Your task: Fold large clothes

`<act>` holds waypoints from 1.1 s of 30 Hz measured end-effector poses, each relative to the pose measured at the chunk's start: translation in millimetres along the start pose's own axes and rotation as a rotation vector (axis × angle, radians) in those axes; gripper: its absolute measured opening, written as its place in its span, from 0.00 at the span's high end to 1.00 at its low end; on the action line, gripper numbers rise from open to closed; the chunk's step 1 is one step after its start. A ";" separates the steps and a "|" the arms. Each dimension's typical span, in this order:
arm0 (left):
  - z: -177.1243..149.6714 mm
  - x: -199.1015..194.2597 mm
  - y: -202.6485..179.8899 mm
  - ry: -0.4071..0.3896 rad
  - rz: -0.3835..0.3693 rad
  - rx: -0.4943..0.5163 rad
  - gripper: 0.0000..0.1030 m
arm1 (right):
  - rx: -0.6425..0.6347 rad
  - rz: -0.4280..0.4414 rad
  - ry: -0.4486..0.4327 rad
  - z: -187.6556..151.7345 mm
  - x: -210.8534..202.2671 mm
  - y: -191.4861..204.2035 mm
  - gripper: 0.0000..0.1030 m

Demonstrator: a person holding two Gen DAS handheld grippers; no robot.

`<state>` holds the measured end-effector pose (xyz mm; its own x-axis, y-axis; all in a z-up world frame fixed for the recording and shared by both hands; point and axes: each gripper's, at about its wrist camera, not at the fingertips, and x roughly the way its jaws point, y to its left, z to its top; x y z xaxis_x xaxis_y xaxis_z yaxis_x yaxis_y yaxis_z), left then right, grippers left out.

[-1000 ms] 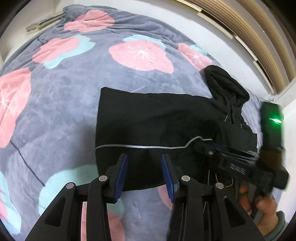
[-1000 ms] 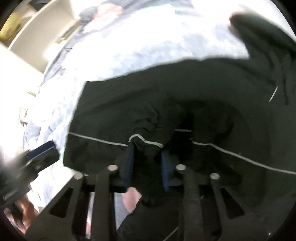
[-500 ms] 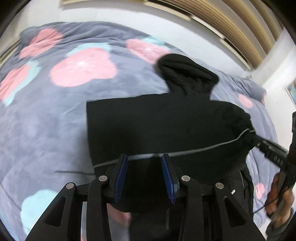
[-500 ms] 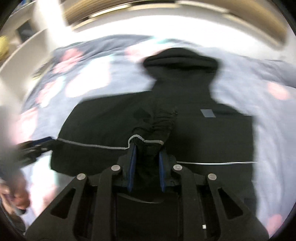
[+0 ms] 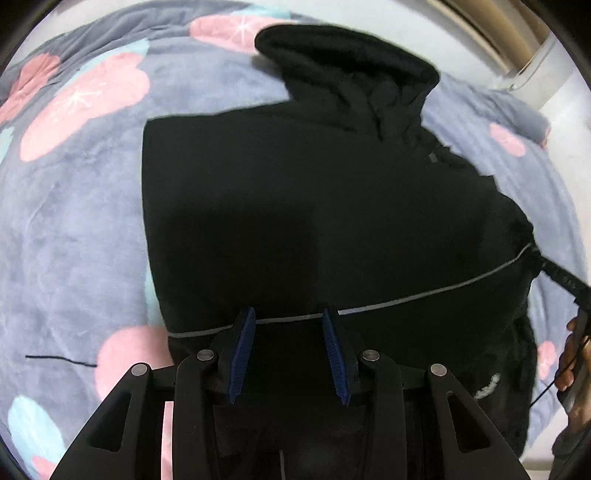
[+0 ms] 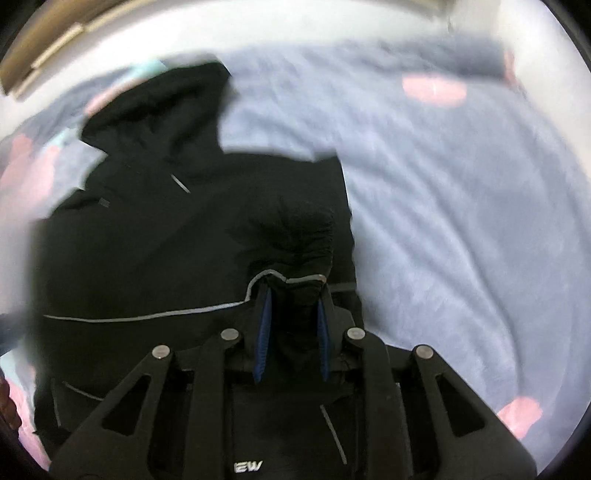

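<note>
A black hooded jacket with a thin grey reflective stripe lies on the bed, hood at the far end. My left gripper is open, its blue pads either side of the stripe at the jacket's near edge, black cloth between them. My right gripper is shut on a bunched fold of the jacket at the stripe and holds it up. In the left wrist view the right gripper's tip pulls the jacket's right edge.
The bed is covered by a grey-blue blanket with pink and teal flower shapes. A wall and slatted headboard lie beyond the far edge. A hand shows at the right rim.
Both grippers swung round to face the hood. The right gripper carried its held fold to the right, spreading the jacket. The left gripper moved forward onto the jacket's near edge, still open.
</note>
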<state>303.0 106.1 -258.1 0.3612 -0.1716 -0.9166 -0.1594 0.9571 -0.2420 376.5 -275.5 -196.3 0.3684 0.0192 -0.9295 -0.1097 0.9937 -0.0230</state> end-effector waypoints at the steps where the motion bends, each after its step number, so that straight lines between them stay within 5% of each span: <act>1: 0.7 5.7 -1.4 0.005 0.016 0.008 0.62 | 0.013 0.002 0.023 -3.4 13.7 -3.5 0.75; 6: 3.4 14.8 -11.4 0.024 0.079 0.055 0.62 | 0.017 0.004 0.070 -6.1 41.7 -11.0 0.65; 11: 6.1 -30.8 -17.5 -0.063 0.039 0.077 0.60 | -0.018 0.000 -0.012 -0.2 -18.0 -7.5 0.54; 13: 6.6 -42.1 -22.2 -0.078 0.010 0.093 0.45 | -0.031 0.033 -0.084 -4.2 -46.6 1.8 0.33; 14: 5.1 -42.7 -24.4 -0.081 0.008 0.103 0.38 | -0.047 0.066 -0.102 -7.2 -55.7 12.7 0.30; 16: -0.8 -37.1 -28.1 -0.085 0.043 0.122 0.38 | -0.092 0.099 -0.085 -12.7 -52.9 33.6 0.31; 19: -2.4 -4.2 -22.9 -0.027 0.082 0.086 0.38 | -0.178 0.033 -0.035 -21.4 -20.2 62.7 0.33; 23: -2.5 27.5 -0.4 0.009 0.073 -0.002 0.39 | -0.082 0.085 0.090 -32.3 39.3 50.7 0.37; 28: -2.5 34.2 -16.3 0.003 0.183 0.078 0.36 | -0.129 0.024 0.084 -34.8 39.7 60.9 0.36; 33: -16.7 1.4 -22.8 -0.003 0.177 0.103 0.37 | -0.114 0.016 0.096 -40.3 2.6 61.3 0.38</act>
<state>291.8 80.1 -259.2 0.3384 0.0017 -0.9410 -0.1257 0.9911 -0.0434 333.6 -219.0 -214.9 0.2761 0.0183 -0.9610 -0.2210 0.9742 -0.0449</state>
